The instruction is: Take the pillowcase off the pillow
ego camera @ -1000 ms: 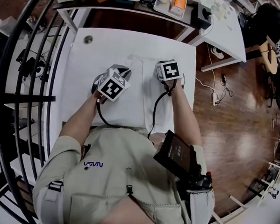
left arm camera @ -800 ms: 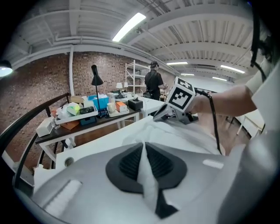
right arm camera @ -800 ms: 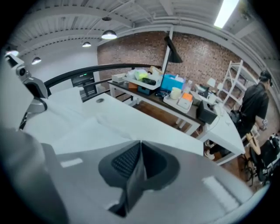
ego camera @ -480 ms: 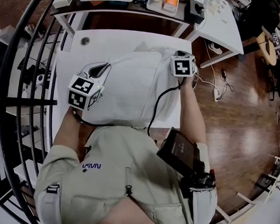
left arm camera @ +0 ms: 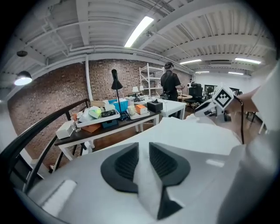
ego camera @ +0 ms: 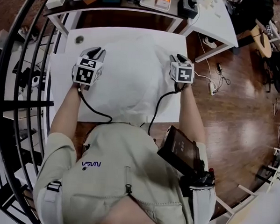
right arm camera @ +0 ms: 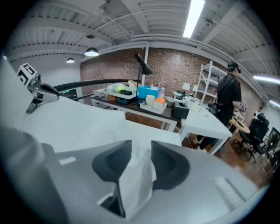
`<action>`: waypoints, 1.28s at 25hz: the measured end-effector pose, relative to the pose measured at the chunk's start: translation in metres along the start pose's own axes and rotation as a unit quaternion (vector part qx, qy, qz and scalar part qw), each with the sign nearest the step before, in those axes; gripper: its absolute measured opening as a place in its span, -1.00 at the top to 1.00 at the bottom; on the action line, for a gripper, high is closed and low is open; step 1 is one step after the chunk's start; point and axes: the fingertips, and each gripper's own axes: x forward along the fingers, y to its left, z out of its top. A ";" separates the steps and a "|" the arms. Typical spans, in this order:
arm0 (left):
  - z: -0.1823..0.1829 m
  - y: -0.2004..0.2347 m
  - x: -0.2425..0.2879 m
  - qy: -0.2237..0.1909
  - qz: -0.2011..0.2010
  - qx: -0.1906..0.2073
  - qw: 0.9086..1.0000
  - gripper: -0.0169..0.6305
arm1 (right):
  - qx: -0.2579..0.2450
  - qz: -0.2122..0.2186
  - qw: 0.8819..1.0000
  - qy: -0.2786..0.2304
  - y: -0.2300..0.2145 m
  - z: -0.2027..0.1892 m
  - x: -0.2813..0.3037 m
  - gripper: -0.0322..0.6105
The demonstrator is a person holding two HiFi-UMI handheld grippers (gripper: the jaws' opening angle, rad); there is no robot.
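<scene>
The white pillowcase (ego camera: 132, 71) hangs spread and billowing between my two grippers above the white table (ego camera: 56, 93). I cannot tell the pillow apart from the white cloth. My left gripper (ego camera: 93, 52) holds the cloth's left edge. In the left gripper view a strip of pillowcase (left arm camera: 146, 179) fills the narrow gap of the left gripper (left arm camera: 143, 159); its jaws have just been opening a little. My right gripper (ego camera: 178, 57) is at the cloth's right edge. There a loose fold of pillowcase (right arm camera: 136, 177) stands in the wider gap of the right gripper (right arm camera: 141, 159), whose jaws have just been opening.
A black curved railing (ego camera: 18, 103) runs along the left. Behind the table stands a dark desk (left arm camera: 105, 127) with trays, boxes and a lamp. A white table (right arm camera: 205, 122) is at the right, with cables (ego camera: 216, 80) on the wooden floor. A person (left arm camera: 169, 85) stands far back.
Both grippers have moved apart and upward, from the middle of the table to its left and right sides. The pillowcase, flat before, has been pulled wide and lifted between them.
</scene>
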 end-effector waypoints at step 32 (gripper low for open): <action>-0.094 -0.165 -0.079 0.006 0.027 0.085 0.996 0.79 | -0.046 0.047 0.998 -0.022 0.159 -0.141 -0.151 0.88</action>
